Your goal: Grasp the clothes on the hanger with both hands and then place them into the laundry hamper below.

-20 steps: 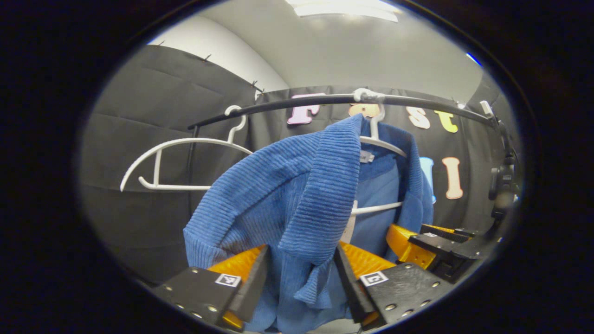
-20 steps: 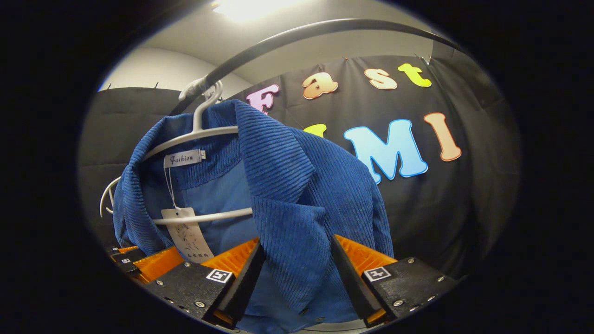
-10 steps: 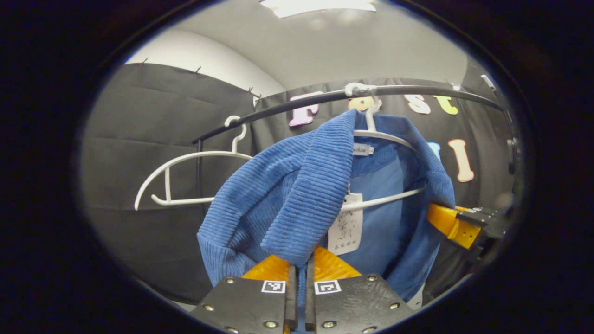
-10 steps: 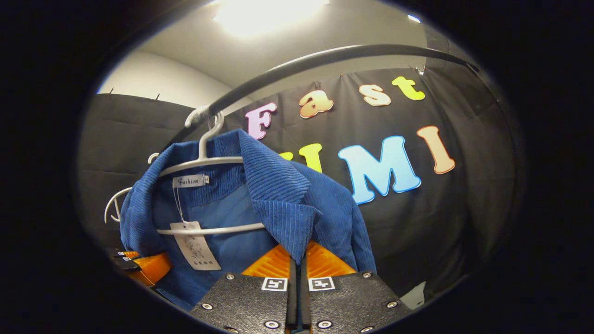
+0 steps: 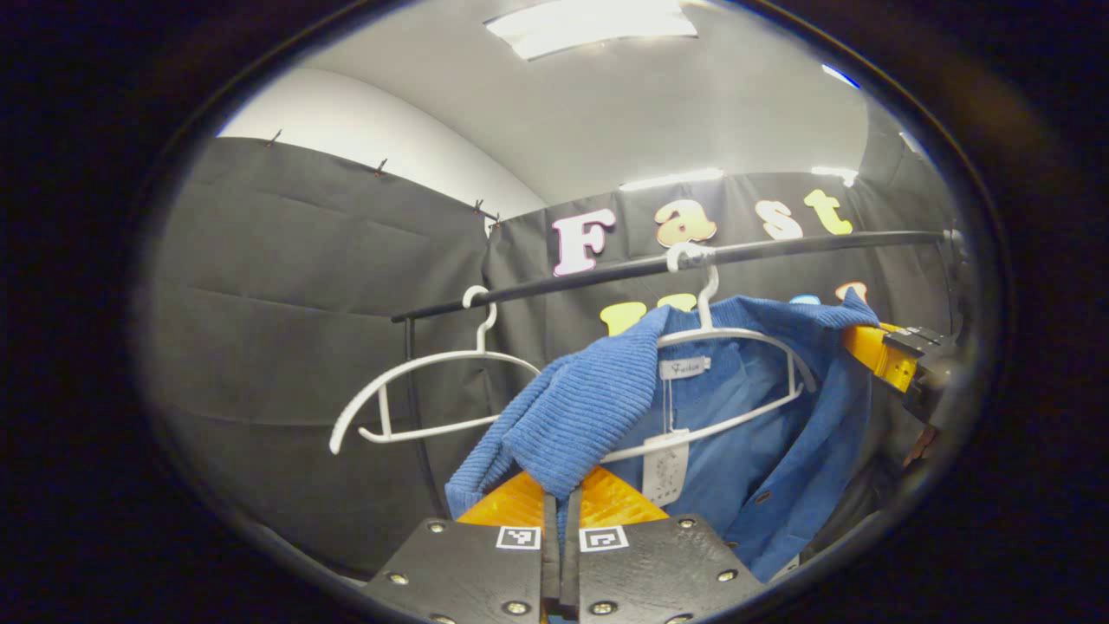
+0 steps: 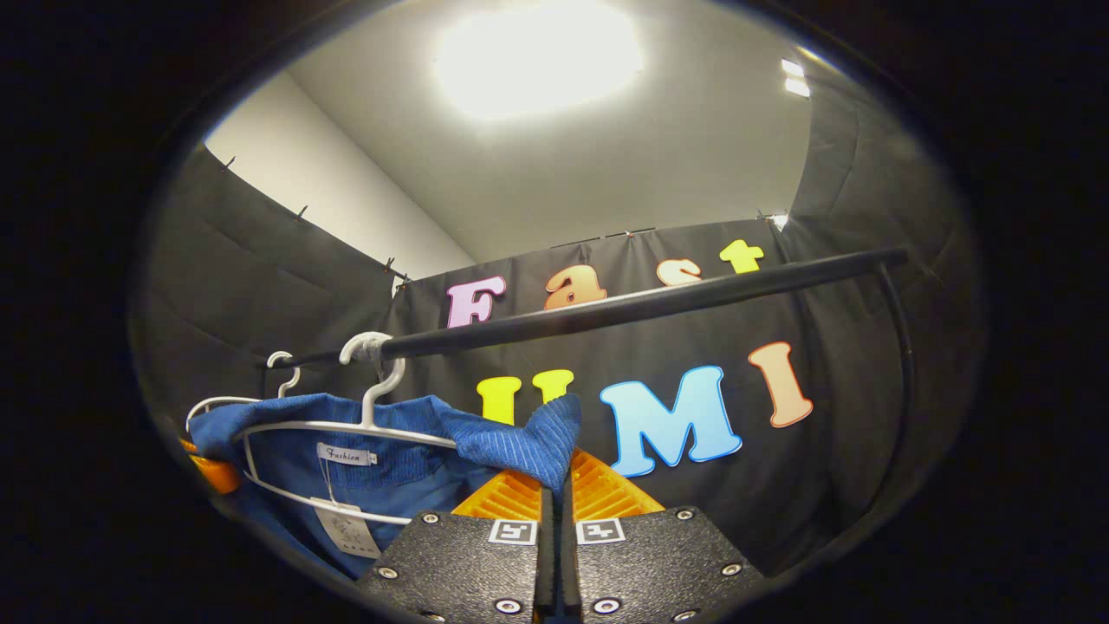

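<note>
Jacket (image 5: pixel 736 451) on white hanger (image 5: pixel 736 334) is pinched by left tool (image 5: pixel 561 511) and right tool (image 6: pixel 554 494).

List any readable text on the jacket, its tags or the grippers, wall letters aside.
White neck label of the blue corduroy jacket: cursive print, too small to read reliably.
White paper hang tag: print too small to read.
Left gripper, right gripper: square coded markers, no words.

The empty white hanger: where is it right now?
In the left gripper view, the empty white hanger hangs on the black rail, left of the blue jacket.
</note>
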{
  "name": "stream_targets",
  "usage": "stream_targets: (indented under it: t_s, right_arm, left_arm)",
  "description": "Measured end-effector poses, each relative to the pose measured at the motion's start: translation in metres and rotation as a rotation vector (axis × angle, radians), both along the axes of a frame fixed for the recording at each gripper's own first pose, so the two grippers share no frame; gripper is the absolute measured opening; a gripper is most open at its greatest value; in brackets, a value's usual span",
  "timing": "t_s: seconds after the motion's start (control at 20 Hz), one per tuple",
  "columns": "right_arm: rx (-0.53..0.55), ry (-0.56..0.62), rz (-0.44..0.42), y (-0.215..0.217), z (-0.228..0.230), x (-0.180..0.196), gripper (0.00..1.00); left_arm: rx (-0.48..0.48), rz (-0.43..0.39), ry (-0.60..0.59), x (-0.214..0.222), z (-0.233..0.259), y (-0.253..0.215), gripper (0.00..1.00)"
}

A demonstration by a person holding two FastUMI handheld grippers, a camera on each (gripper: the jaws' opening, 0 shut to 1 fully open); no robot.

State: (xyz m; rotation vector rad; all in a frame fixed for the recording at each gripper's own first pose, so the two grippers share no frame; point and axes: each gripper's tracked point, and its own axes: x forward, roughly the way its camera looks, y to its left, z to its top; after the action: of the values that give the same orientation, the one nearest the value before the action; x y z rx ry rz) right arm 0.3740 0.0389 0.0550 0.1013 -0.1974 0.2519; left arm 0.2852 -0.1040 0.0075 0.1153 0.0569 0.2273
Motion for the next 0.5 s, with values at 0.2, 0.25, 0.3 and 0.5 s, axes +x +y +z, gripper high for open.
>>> stream_targets:
  t_s: [0.2, 0.25, 0.3, 0.5]
  right_arm:
    - [-0.026, -0.037, -0.036, -0.011, 0.012, 0.01, 0.02]
    - [-0.035, -0.047, -0.045, -0.016, 0.013, 0.015, 0.02]
    - [-0.045, -0.058, -0.06, -0.02, 0.014, 0.021, 0.02]
    - [-0.052, -0.048, -0.09, -0.034, 0.007, 0.042, 0.02]
  left_arm:
    - [0.001, 0.008, 0.008, -0.006, 0.019, 0.023, 0.05]
    - [0.017, 0.011, 0.006, -0.007, 0.025, 0.029, 0.05]
    - [0.035, 0.019, -0.004, -0.005, 0.031, 0.036, 0.05]
    - [0.053, 0.023, -0.012, 0.006, 0.044, 0.056, 0.05]
